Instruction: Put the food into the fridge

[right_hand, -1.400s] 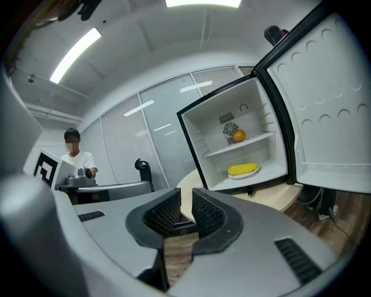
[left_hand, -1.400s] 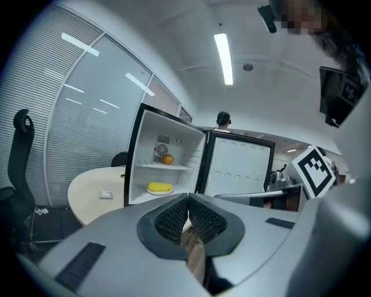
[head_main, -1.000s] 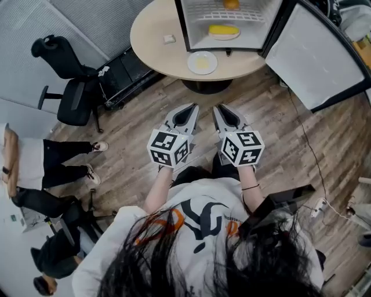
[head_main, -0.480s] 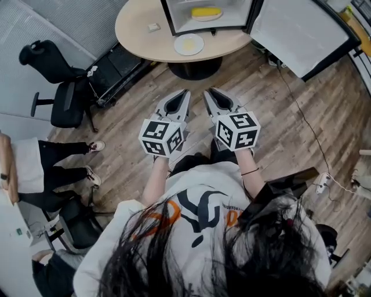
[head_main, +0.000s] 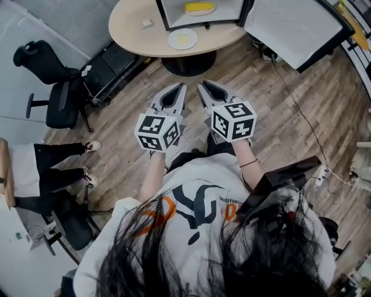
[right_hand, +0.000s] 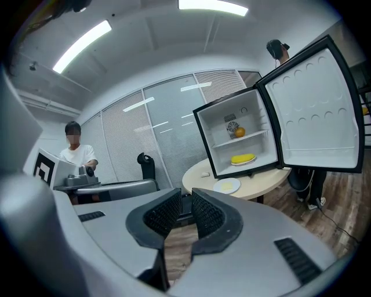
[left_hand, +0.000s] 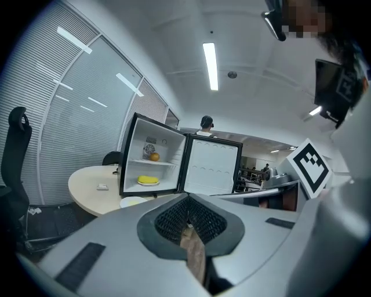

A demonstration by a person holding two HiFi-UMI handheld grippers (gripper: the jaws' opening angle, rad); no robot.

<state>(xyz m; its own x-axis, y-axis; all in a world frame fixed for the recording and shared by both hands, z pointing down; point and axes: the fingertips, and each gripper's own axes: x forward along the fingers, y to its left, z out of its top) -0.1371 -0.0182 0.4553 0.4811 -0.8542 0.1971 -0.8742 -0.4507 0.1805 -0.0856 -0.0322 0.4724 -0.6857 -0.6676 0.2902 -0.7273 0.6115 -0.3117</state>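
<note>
I held the left gripper (head_main: 179,87) closed and empty and the right gripper (head_main: 203,88) slightly open and empty, well apart from the round tabletop (head_main: 130,29), while the yellow food (head_main: 199,7) lay inside the open fridge (head_main: 162,15).

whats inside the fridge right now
The fridge holds an orange fruit on its upper shelf, yellow food on a plate below; the food covers most of the plate.

The fridge (right_hand: 252,145) stands open, yellow food (right_hand: 243,158) on its floor, an orange (right_hand: 239,132) on its shelf.
</note>
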